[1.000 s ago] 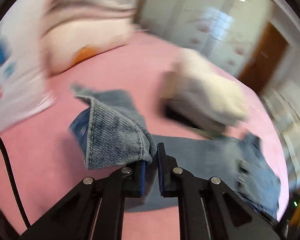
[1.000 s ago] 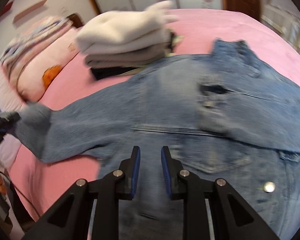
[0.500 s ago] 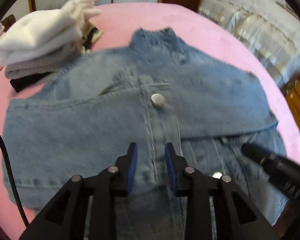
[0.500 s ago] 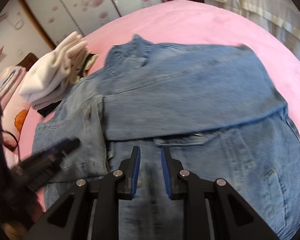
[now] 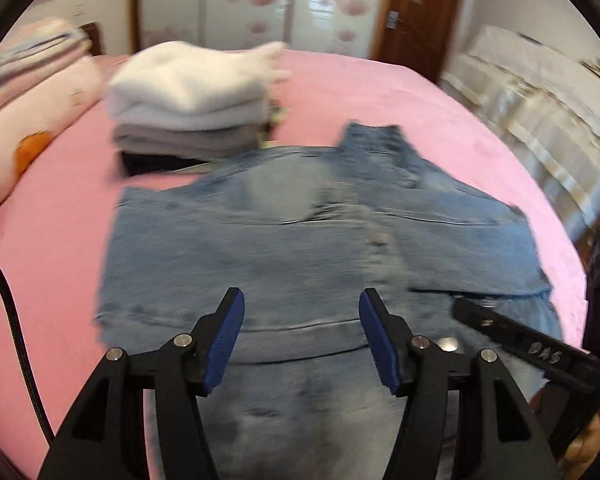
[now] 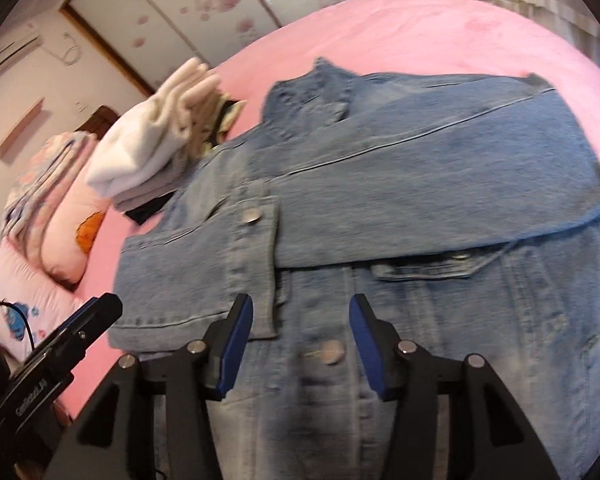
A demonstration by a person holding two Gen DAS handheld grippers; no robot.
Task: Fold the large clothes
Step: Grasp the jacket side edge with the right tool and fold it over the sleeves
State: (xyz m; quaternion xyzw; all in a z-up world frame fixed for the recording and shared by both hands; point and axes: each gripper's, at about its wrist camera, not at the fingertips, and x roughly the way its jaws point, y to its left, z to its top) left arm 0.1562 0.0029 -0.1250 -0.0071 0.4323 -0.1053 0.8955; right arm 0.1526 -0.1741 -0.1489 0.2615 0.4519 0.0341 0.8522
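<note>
The left gripper (image 5: 302, 300), black with blue pads, hangs just above the near hem of the light blue denim jacket (image 5: 300, 248); its jaws are opening, about half way apart, with only cloth below them and nothing pinched between the pads; the right gripper (image 6: 301, 306), of the same black and blue make, hangs over the button row of the jacket near the same hem; its jaws are also opening, about half wide, and they hold nothing; a round metal button (image 6: 328, 351) shows in the gap between its fingers, on the cloth below; the jacket lies flat on the pink bed sheet (image 5: 380, 88), front side up, with both sleeves folded across the chest and the collar on the far side; beyond the jacket's far left corner, touching its edge or nearly so, stands a pile of folded clothes (image 5: 191, 96), white on top, grey below, black at the bottom; further left of the jacket lies a pale pink pillow with an orange patch (image 5: 31, 128); behind the bed, past the jacket's collar, stands a brown wooden door (image 5: 420, 12)
</note>
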